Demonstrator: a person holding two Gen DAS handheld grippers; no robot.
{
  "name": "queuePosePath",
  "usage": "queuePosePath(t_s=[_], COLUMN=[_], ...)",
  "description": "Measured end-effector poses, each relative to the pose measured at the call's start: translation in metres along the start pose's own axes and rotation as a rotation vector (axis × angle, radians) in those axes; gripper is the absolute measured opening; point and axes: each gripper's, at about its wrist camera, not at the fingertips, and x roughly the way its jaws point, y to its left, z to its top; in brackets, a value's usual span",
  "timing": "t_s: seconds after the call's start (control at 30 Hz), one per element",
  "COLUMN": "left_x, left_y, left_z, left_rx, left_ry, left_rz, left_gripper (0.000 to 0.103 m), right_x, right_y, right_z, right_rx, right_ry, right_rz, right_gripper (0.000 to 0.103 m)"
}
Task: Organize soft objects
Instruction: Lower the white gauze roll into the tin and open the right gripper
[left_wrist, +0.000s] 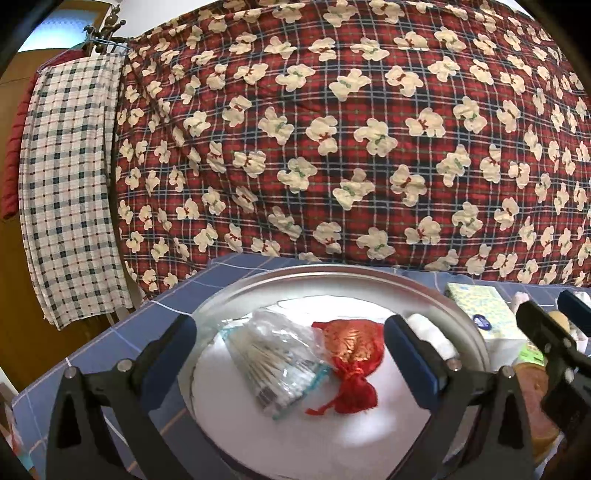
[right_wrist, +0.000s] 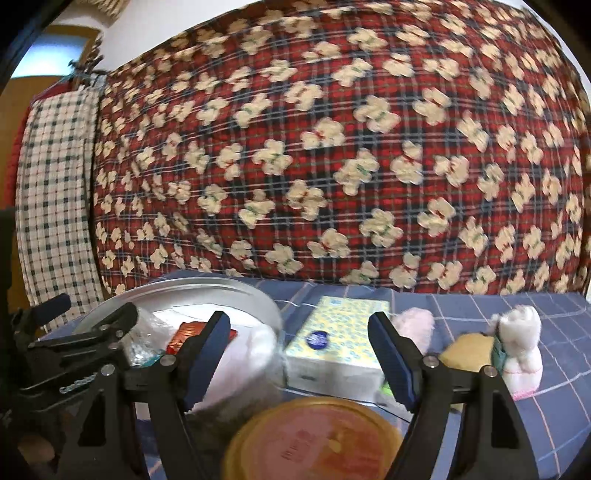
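Both the left tool (left_wrist: 290, 354) and right tool (right_wrist: 299, 354) hover wide open and empty, between placements, with the pouch (left_wrist: 352, 363) already in the basin (left_wrist: 332, 275); next, probably, the right-hand plush toy (right_wrist: 519, 345).

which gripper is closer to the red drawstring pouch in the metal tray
Left. The left gripper is open, over the metal tray, with the red pouch between its fingers. The right gripper is open off to the tray's right, over the tissue box.
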Motion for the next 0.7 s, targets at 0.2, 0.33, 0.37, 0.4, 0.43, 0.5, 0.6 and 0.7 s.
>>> queuePosePath(t_s=[0.2, 0.33, 0.37, 0.4, 0.43, 0.5, 0.6, 0.7], left_x=[-0.009, -0.014, -0.017, -0.018, -0.020, -0.024, -0.030, -0.035], left_y=[-0.013, -0.023, -0.026, -0.028, -0.031, -0.039, -0.051, -0.062], left_z=[-0.002, -0.004, -0.005, -0.005, -0.006, -0.007, -0.008, -0.010], left_rx=[-0.011, 0.003, 0.005, 0.005, 0.005, 0.014, 0.025, 0.043], left_ry=[0.005, 0.000, -0.001, -0.001, 0.001, -0.002, -0.005, -0.007], left_rz=[-0.028, -0.026, -0.033, -0.039, -0.049, -0.064, -0.088, -0.114], left_gripper=[0.103, 0.103, 0.103, 0.103, 0.103, 0.103, 0.103, 0.103], right_x=[-0.006, -0.011, -0.012, -0.013, -0.014, -0.016, -0.019, -0.022], right_y=[-0.028, -0.043, -0.047, -0.050, -0.053, -0.058, -0.063, -0.073], right_z=[-0.001, -0.002, -0.002, -0.003, -0.002, -0.003, -0.003, -0.004], right_rx=[0.006, -0.003, -0.002, -0.001, 0.001, 0.001, -0.020, -0.025], right_ry=[0.006, 0.009, 0.013, 0.017, 0.016, 0.015, 0.017, 0.018], right_rz=[-0.046, -0.063, -0.064, -0.068, -0.073, -0.084, -0.102, -0.123], right_gripper=[0.079, 0.079, 0.079, 0.079, 0.079, 0.079, 0.079, 0.079])
